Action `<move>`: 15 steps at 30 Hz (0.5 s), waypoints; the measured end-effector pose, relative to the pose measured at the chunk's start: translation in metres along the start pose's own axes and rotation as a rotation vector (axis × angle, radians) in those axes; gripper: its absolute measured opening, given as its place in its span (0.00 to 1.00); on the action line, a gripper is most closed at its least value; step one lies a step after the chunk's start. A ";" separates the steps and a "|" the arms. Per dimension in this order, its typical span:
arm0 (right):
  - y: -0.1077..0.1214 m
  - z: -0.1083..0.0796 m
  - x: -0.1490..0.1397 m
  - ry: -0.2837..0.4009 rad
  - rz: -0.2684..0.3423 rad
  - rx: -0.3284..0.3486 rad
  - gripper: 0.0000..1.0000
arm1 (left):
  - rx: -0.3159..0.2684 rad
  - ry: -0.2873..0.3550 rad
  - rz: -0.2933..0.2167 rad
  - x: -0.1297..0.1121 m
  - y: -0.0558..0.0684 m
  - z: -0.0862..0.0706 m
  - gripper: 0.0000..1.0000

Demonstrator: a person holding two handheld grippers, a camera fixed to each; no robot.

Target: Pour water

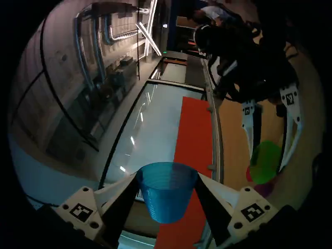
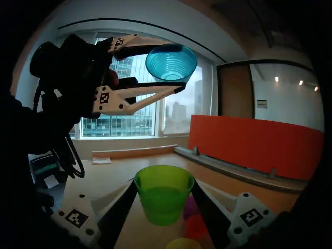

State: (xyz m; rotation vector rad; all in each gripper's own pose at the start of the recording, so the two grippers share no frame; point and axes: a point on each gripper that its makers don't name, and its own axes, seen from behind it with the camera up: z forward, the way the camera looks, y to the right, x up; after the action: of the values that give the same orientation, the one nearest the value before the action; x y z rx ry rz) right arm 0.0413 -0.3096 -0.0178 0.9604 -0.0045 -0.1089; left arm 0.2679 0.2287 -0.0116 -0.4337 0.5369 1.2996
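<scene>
Two firm grips: left gripper (image 1: 166, 179) clamps the translucent blue plastic cup (image 1: 166, 197), right gripper (image 2: 164, 186) the green plastic cup (image 2: 164, 201); centre blue over green — tip slowly.

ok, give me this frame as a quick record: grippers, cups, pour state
left gripper: shut on blue cup, held high
blue cup pose: tipped on its side, higher than green cup
right gripper: shut on green cup
green cup pose: upright, low over table
water: cannot tell
nearby: purple item, red item, yellow item beside green cup
background: orange panel, window
</scene>
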 end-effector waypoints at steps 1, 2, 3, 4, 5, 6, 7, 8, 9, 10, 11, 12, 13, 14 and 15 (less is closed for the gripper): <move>0.001 0.000 0.000 0.000 0.001 -0.001 0.91 | 0.002 0.000 -0.031 -0.001 -0.001 0.000 0.88; 0.001 -0.001 -0.001 0.001 0.002 -0.002 0.91 | 0.004 0.001 -0.062 -0.002 -0.001 0.001 0.88; 0.002 -0.001 -0.001 0.001 0.003 -0.003 0.91 | 0.006 0.001 -0.097 -0.003 -0.001 0.001 0.88; 0.002 -0.001 -0.001 0.002 0.003 -0.004 0.92 | 0.007 0.001 -0.126 -0.004 -0.002 0.002 0.88; 0.003 -0.002 0.000 0.004 0.004 -0.006 0.91 | 0.007 0.000 -0.156 -0.006 -0.002 0.002 0.88; 0.003 -0.002 0.000 0.005 0.004 -0.007 0.91 | 0.008 0.000 -0.189 -0.007 -0.002 0.003 0.88; 0.004 -0.002 0.001 0.007 0.004 -0.008 0.91 | 0.008 0.000 -0.218 -0.009 -0.003 0.002 0.88; 0.004 -0.003 0.001 0.008 0.005 -0.009 0.91 | 0.009 0.000 -0.246 -0.010 -0.003 0.002 0.88; 0.005 -0.003 0.002 0.010 0.006 -0.010 0.91 | 0.009 0.000 -0.278 -0.012 -0.003 0.002 0.88; 0.005 -0.004 0.003 0.012 0.007 -0.011 0.91 | 0.009 0.000 -0.307 -0.013 -0.003 0.001 0.88; 0.005 -0.004 0.004 0.013 0.008 -0.012 0.91 | 0.008 0.001 -0.335 -0.013 -0.003 0.000 0.88; 0.006 -0.004 0.005 0.015 0.009 -0.012 0.91 | 0.008 0.001 -0.367 -0.014 -0.003 -0.001 0.88; 0.006 -0.004 0.005 0.016 0.009 -0.014 0.91 | 0.009 0.000 -0.396 -0.015 -0.004 -0.001 0.88; 0.007 -0.004 0.006 0.018 0.010 -0.015 0.91 | 0.010 -0.001 -0.425 -0.016 -0.004 -0.002 0.88; 0.007 -0.004 0.006 0.019 0.010 -0.016 0.91 | 0.011 -0.002 -0.459 -0.018 -0.005 -0.003 0.88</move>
State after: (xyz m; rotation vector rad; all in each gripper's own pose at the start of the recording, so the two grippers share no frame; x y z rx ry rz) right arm 0.0485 -0.3027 -0.0149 0.9448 0.0089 -0.0902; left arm 0.2688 0.2123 -0.0035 -0.5118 0.4116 0.8562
